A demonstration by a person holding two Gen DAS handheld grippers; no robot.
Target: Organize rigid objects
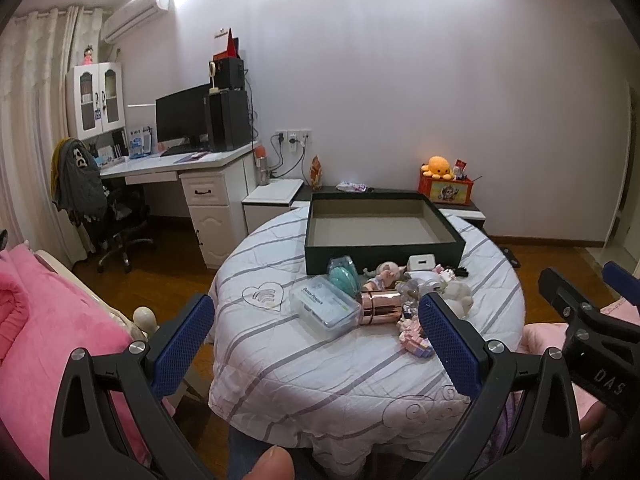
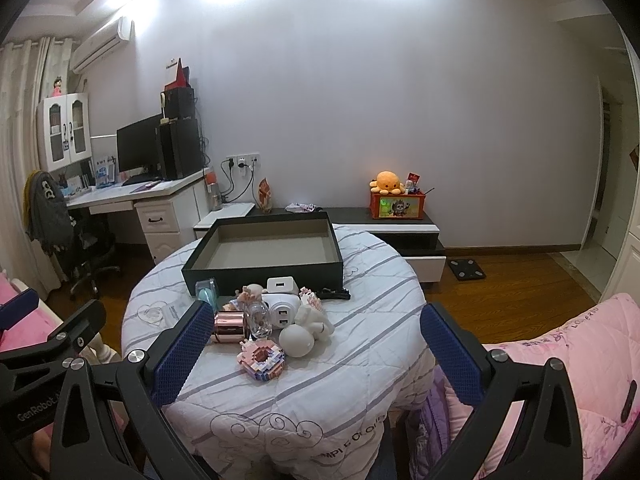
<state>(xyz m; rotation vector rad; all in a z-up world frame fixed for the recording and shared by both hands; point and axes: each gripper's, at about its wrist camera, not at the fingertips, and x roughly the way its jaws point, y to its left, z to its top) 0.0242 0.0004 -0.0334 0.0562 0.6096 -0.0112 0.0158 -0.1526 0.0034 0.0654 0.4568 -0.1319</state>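
1. Left view: my left claw hangs wide open, empty, short of the desk. Its right finger hides part of the toy pile before the tray.
2. Right view: my right claw gapes empty too; its left finger covers the clear box, cylinder half seen.

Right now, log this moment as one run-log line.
left tool: open, empty | right tool: open, empty | box: empty | items: piled before box on table | phase: none moved yet
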